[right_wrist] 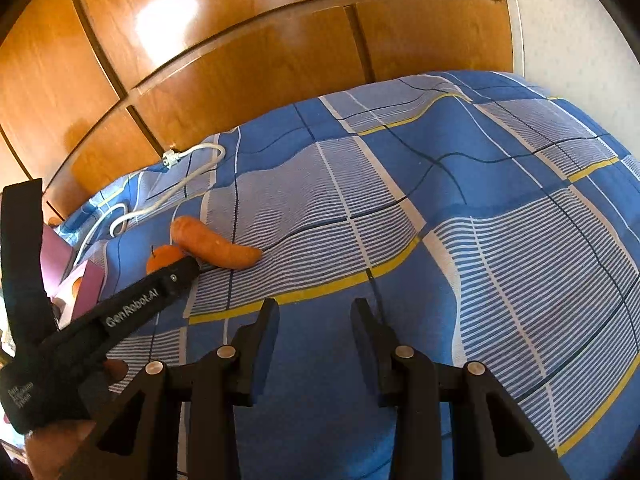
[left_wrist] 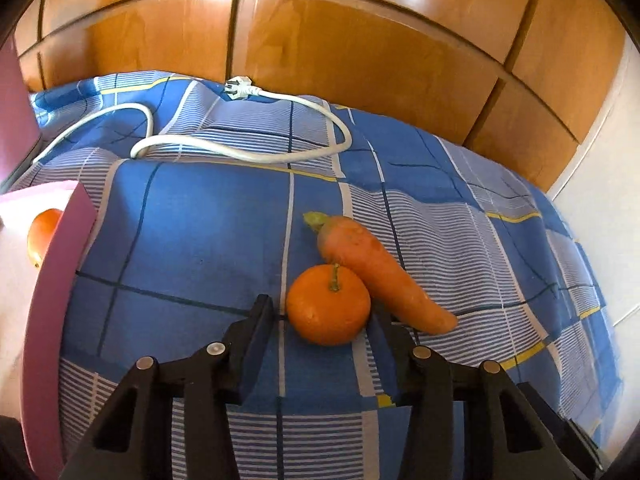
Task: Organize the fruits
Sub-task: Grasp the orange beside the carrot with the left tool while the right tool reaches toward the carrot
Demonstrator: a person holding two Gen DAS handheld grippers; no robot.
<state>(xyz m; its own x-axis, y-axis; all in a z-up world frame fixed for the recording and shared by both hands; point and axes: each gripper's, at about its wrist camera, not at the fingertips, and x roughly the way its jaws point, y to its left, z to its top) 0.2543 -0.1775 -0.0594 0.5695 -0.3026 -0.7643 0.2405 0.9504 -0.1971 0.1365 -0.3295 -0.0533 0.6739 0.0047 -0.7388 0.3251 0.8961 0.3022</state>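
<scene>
A mandarin (left_wrist: 328, 305) with a short stem lies on the blue checked bedsheet (left_wrist: 192, 240), touching a carrot (left_wrist: 380, 272) just behind and right of it. My left gripper (left_wrist: 322, 312) is open, its fingers on either side of the mandarin, not closed on it. In the right wrist view the mandarin (right_wrist: 162, 258) and carrot (right_wrist: 214, 246) show at far left, with the left gripper's body (right_wrist: 132, 304) in front of them. My right gripper (right_wrist: 314, 312) is open and empty over the sheet. Another orange fruit (left_wrist: 42, 236) sits in a pink box (left_wrist: 68, 232) at left.
A white power cord with plug (left_wrist: 240, 148) lies across the sheet at the back. Wooden wardrobe doors (left_wrist: 320, 40) stand behind the bed. A white wall (left_wrist: 600, 200) is at the right.
</scene>
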